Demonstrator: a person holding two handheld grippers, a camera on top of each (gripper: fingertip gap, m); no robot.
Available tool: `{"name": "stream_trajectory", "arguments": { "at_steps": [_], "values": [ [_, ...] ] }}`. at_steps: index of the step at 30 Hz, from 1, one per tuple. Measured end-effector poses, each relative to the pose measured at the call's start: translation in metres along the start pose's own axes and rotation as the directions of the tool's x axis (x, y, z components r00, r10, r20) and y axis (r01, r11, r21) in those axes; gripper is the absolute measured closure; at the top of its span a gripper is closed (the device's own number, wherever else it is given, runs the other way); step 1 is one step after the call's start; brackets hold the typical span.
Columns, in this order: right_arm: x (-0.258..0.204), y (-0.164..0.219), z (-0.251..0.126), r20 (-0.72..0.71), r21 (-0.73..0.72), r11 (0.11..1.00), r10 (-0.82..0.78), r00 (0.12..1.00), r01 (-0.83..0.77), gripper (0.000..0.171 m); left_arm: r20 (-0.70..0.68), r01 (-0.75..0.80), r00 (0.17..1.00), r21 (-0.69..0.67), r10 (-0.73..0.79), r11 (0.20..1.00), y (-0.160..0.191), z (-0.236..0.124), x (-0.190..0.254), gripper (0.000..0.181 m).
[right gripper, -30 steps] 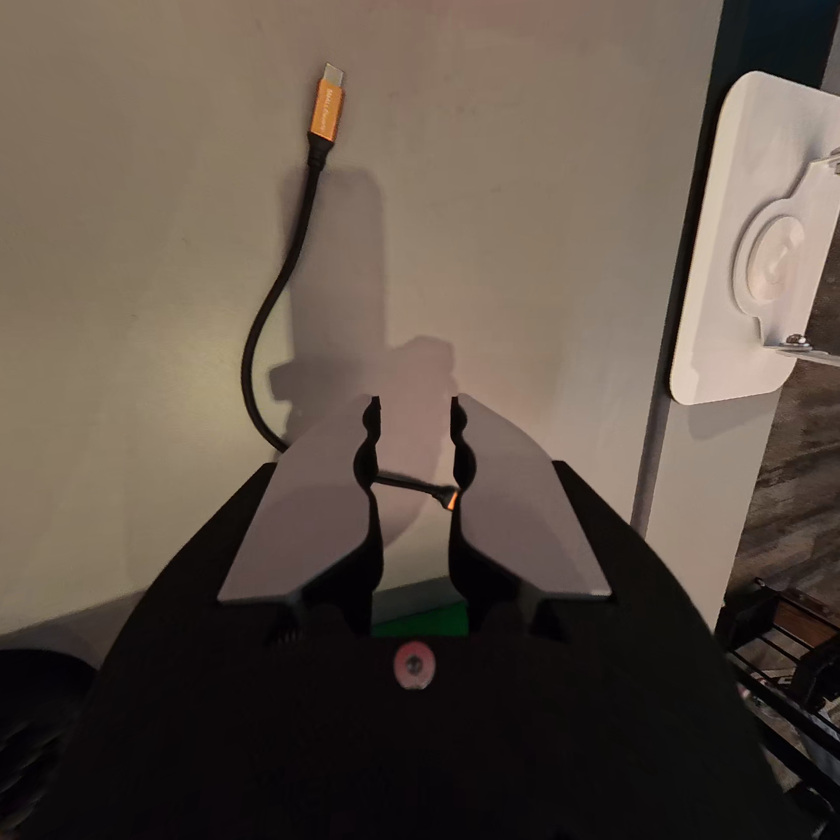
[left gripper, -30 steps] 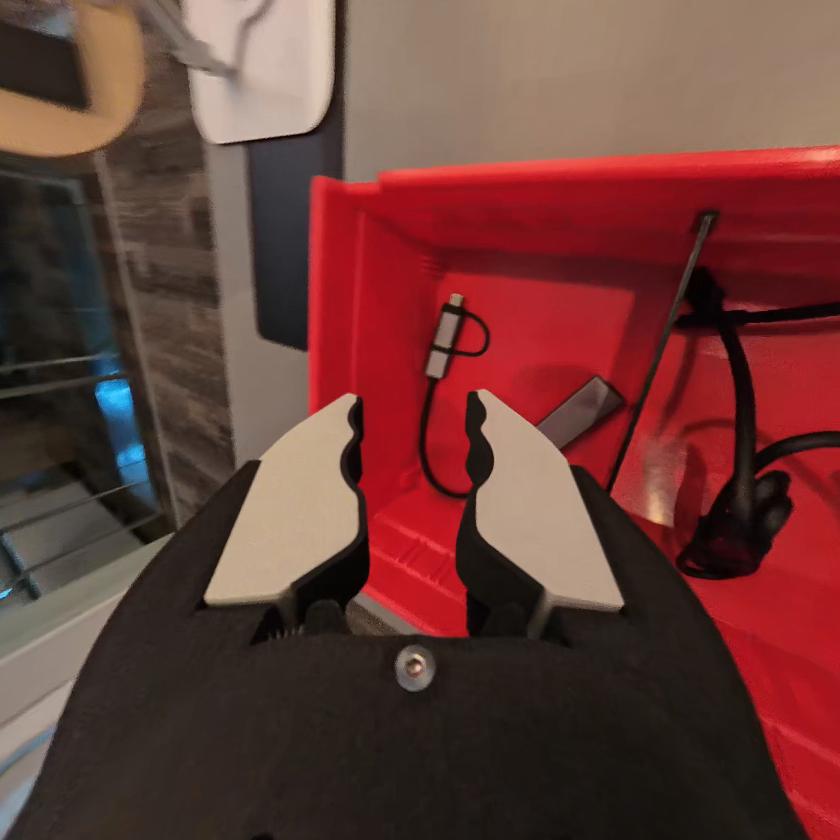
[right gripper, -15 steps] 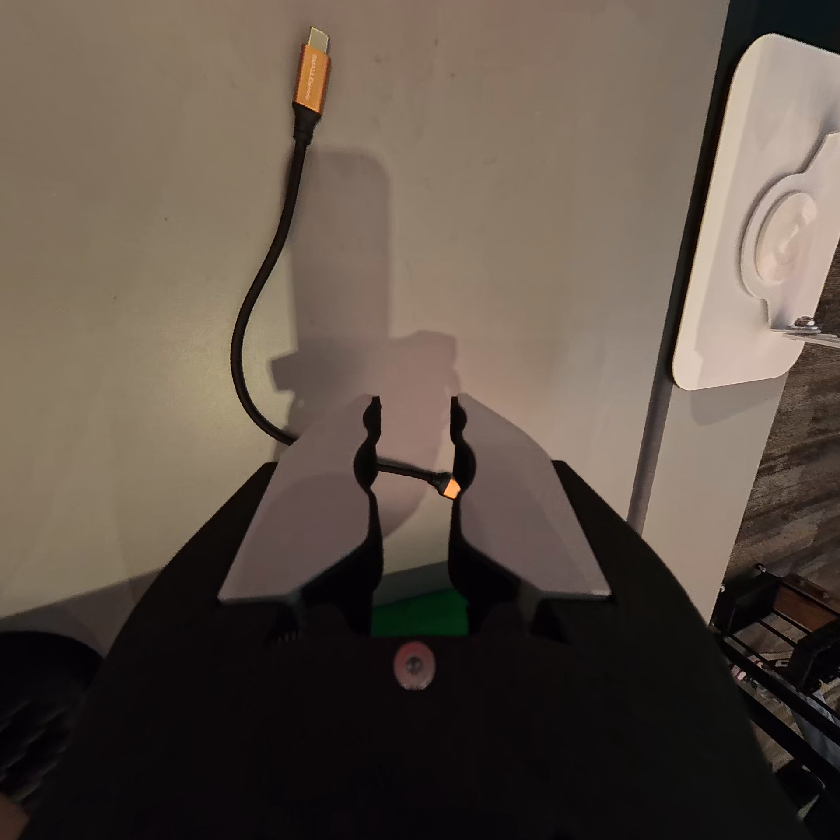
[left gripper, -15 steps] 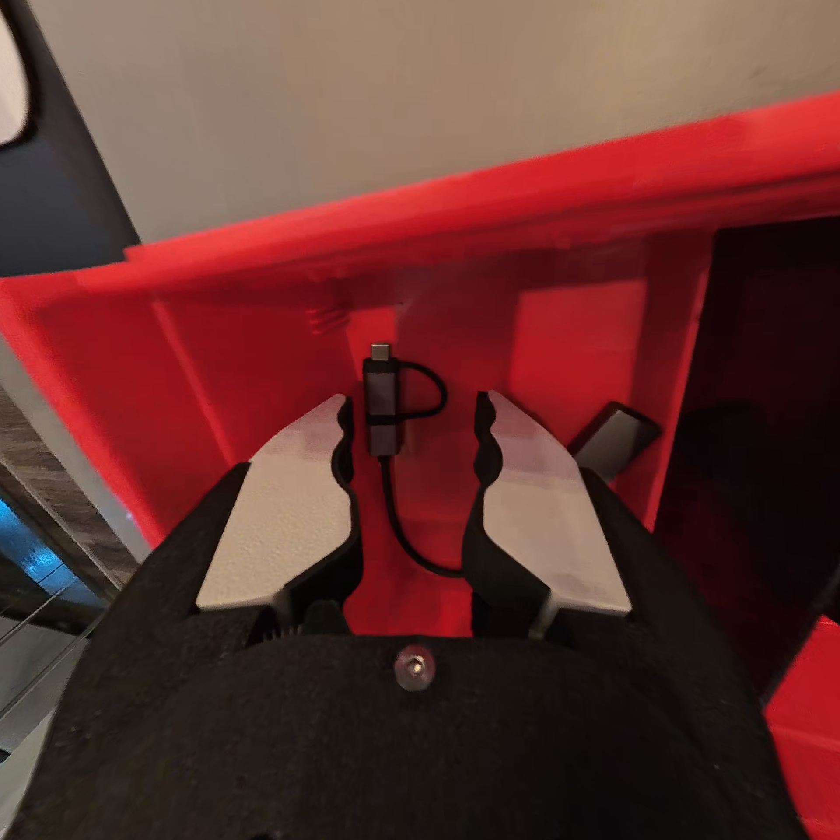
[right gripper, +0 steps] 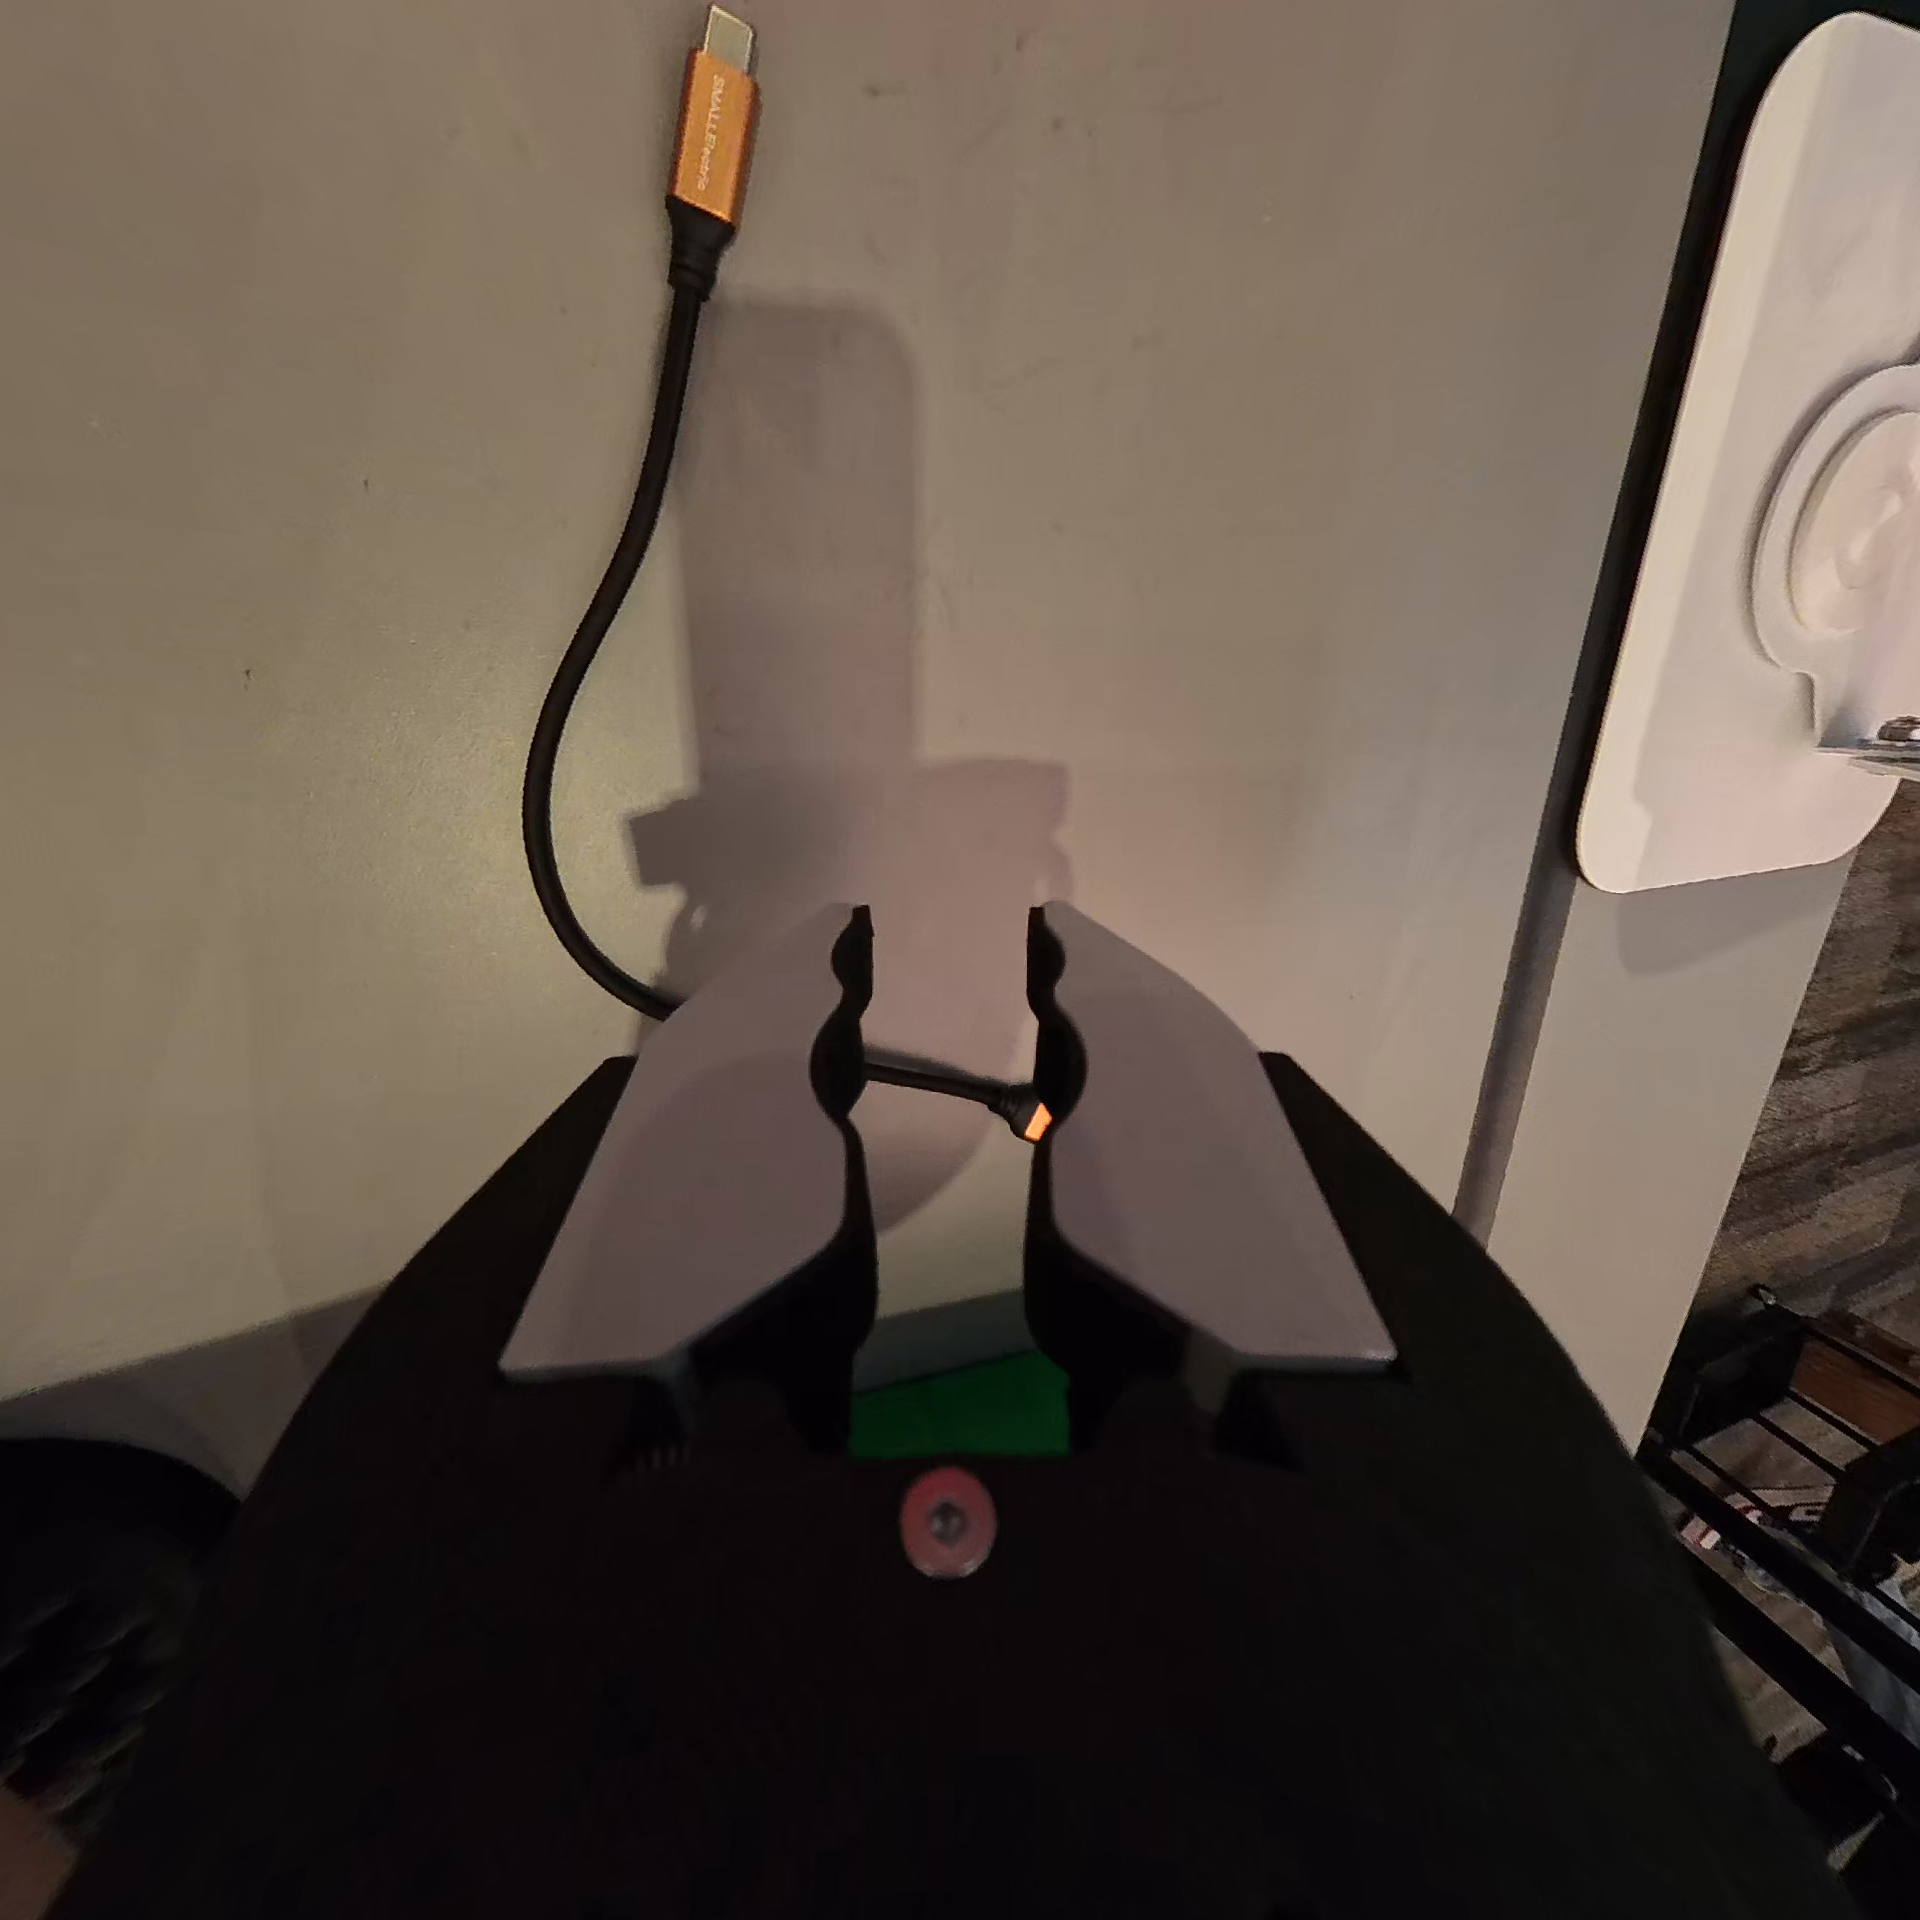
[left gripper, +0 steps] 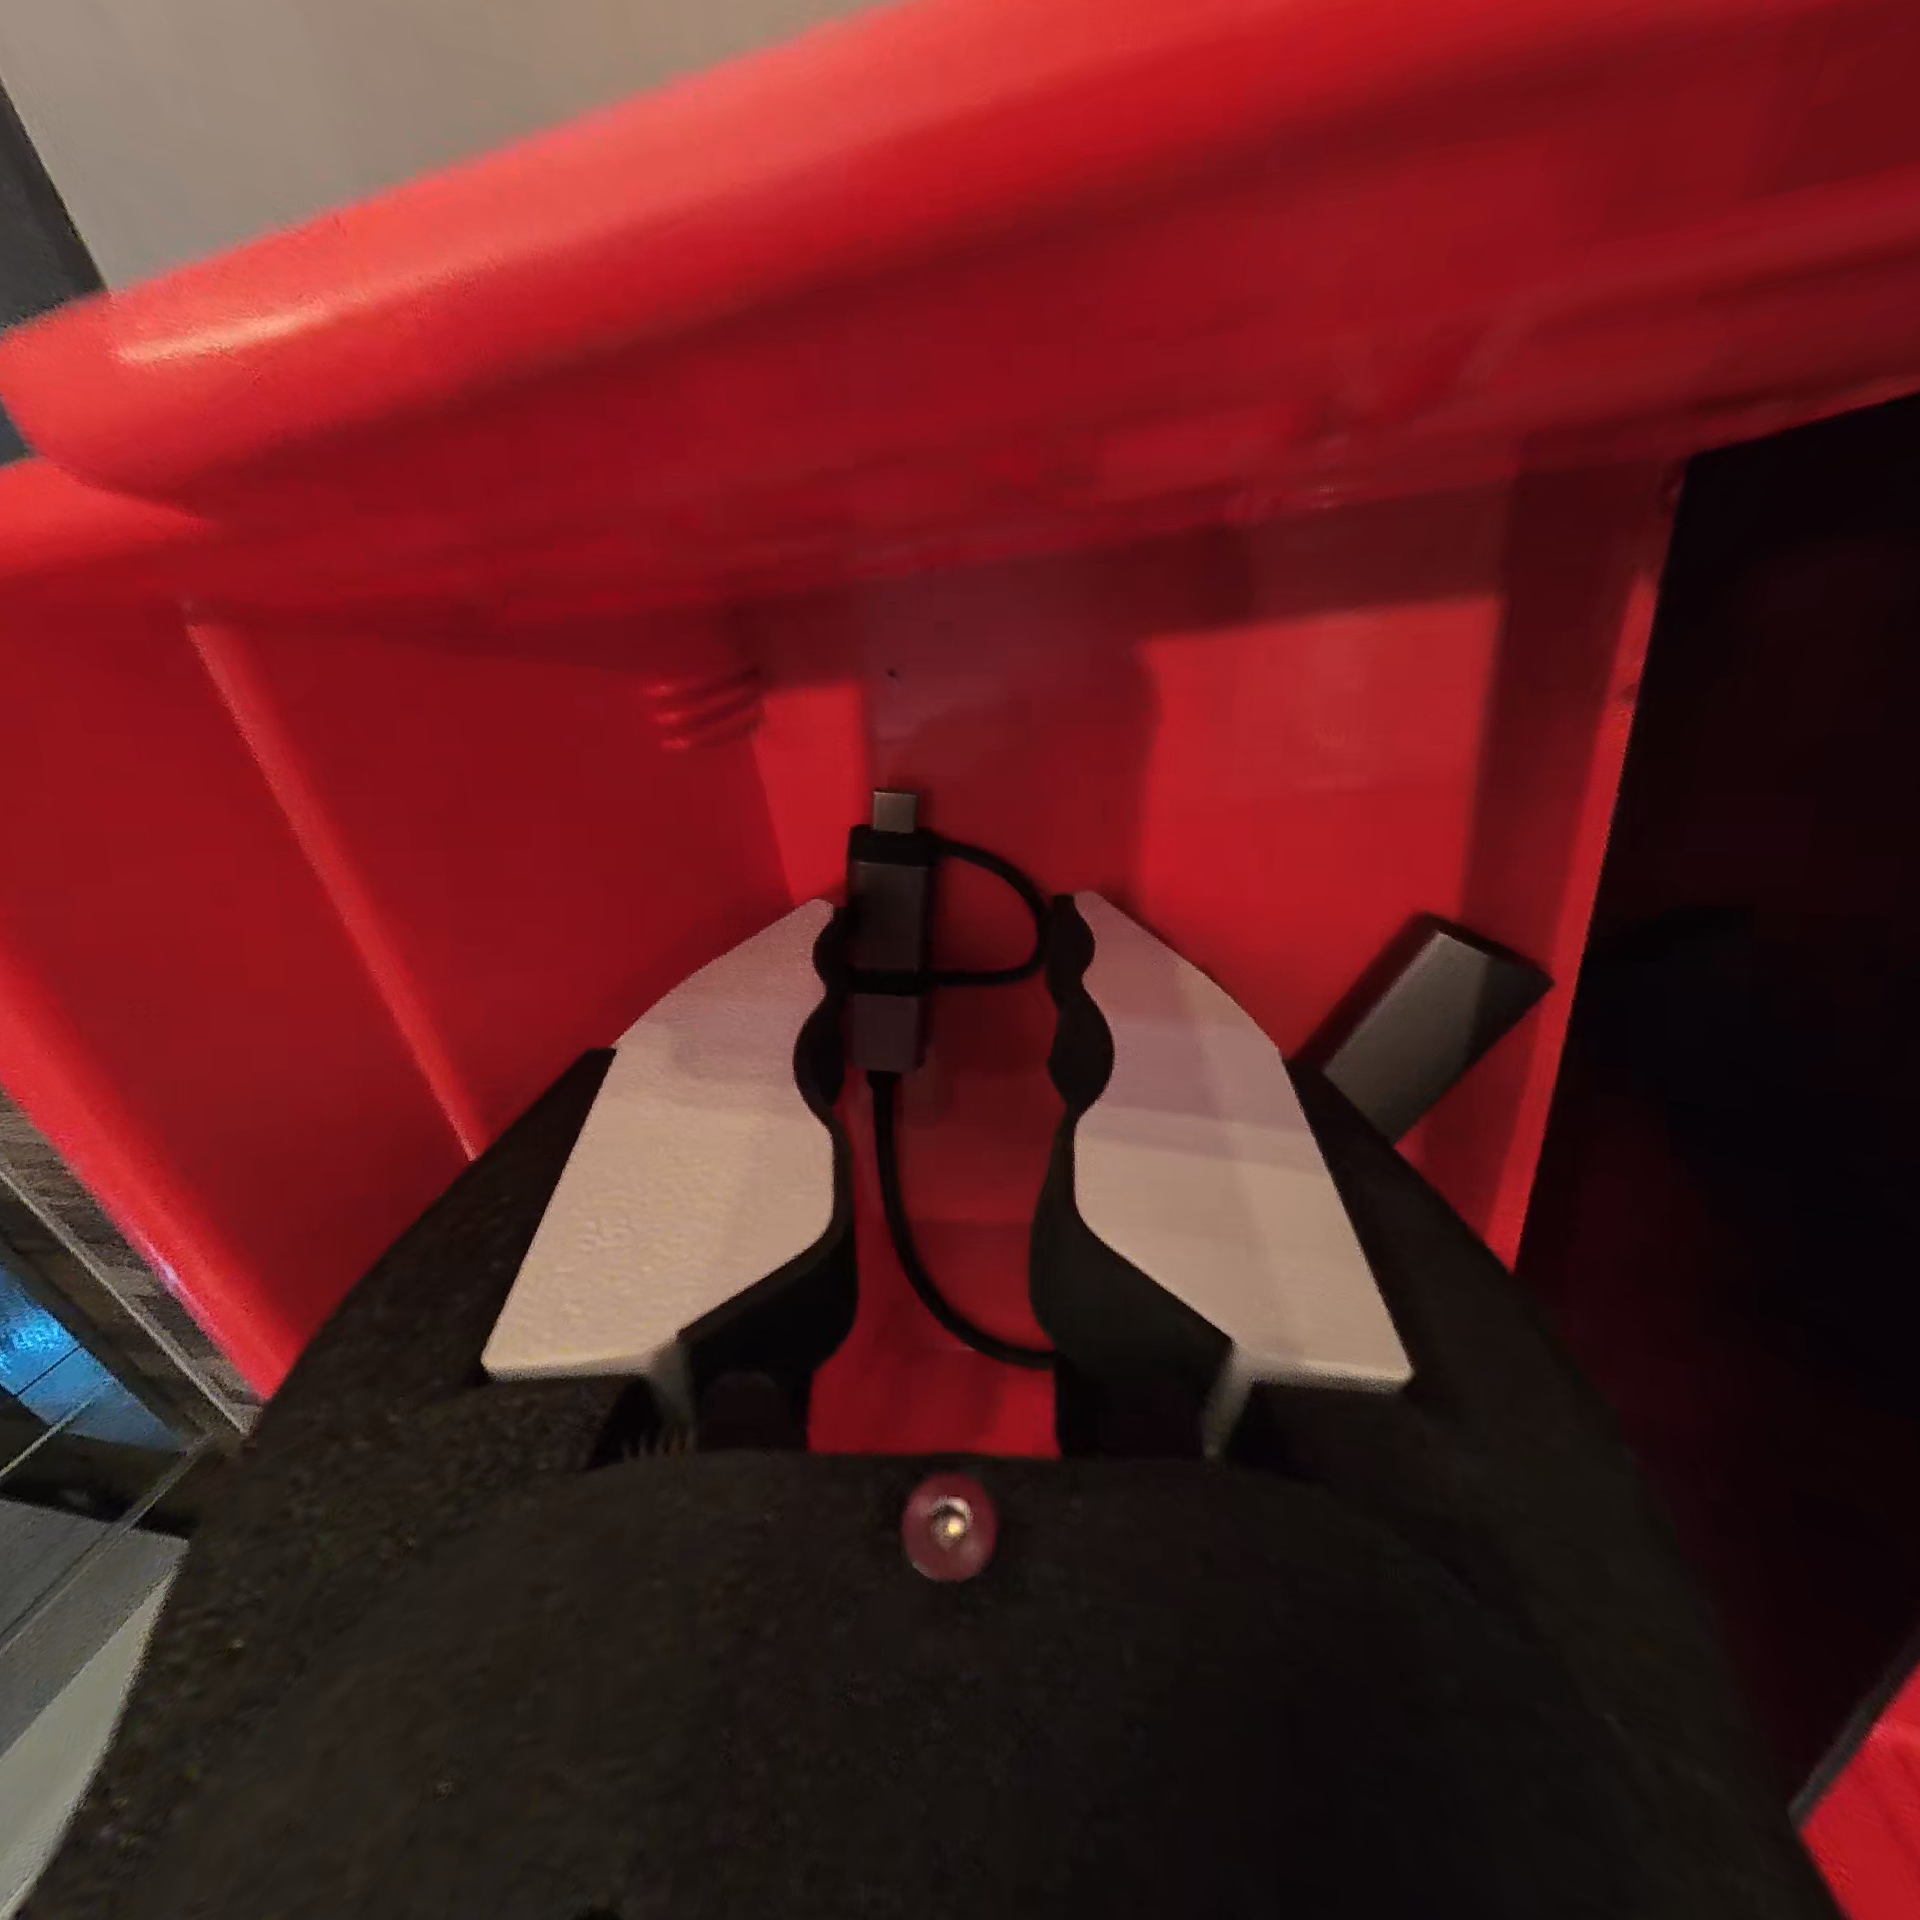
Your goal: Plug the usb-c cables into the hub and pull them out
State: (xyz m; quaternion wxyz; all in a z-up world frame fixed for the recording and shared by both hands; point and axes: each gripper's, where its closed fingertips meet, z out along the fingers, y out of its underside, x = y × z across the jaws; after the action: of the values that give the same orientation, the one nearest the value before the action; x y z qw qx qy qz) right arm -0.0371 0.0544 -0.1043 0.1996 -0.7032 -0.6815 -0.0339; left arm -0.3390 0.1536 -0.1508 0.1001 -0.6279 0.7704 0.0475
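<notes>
In the left wrist view a grey usb-c plug [left gripper: 888,940] with a black tether loop and thin black cable [left gripper: 914,1226] lies inside a red bin [left gripper: 416,831]. My left gripper [left gripper: 943,920] is open, its fingers either side of the plug, the left finger close against it. A grey hub [left gripper: 1439,1023] leans at the right, partly hidden by my right finger. In the right wrist view a black cable [right gripper: 592,665] with an orange usb-c plug [right gripper: 713,135] lies on a pale surface. My right gripper [right gripper: 945,920] is open above the cable's other orange end [right gripper: 1036,1122].
The red bin's thick rim [left gripper: 935,312] hangs over the left gripper, and a dark compartment [left gripper: 1766,935] opens to the right. In the right wrist view a white plate [right gripper: 1766,468] sits at the right edge, with a black wire rack [right gripper: 1787,1538] below it. There is about 35 cm between the tips of the two grippers. From the left gripper's tips to the grey hub [left gripper: 1439,1023] is close to 6 cm.
My left gripper has moved forward and down into the red bin until its fingers flank the grey plug. The right gripper has crept slightly forward over the orange-ended cable.
</notes>
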Motion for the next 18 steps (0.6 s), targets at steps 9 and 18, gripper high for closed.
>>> {"name": "stream_trajectory", "arguments": {
  "at_steps": [9, 18],
  "values": [
    [-0.0006, -0.0011, -0.0004, 0.003, 0.001, 1.000, -0.005, 1.000, 0.005, 0.142, 0.024, 0.042, 0.999, 0.011, -0.043, 0.999, -0.0003, -0.0001, -0.0011, 0.146],
    [-0.0012, -0.0035, -0.0033, 0.001, 0.010, 1.000, -0.012, 1.000, 0.012, 0.143, 0.005, 0.123, 0.992, -0.003, -0.123, 0.992, -0.0032, -0.0004, 0.0030, 0.181]
  ]
}}
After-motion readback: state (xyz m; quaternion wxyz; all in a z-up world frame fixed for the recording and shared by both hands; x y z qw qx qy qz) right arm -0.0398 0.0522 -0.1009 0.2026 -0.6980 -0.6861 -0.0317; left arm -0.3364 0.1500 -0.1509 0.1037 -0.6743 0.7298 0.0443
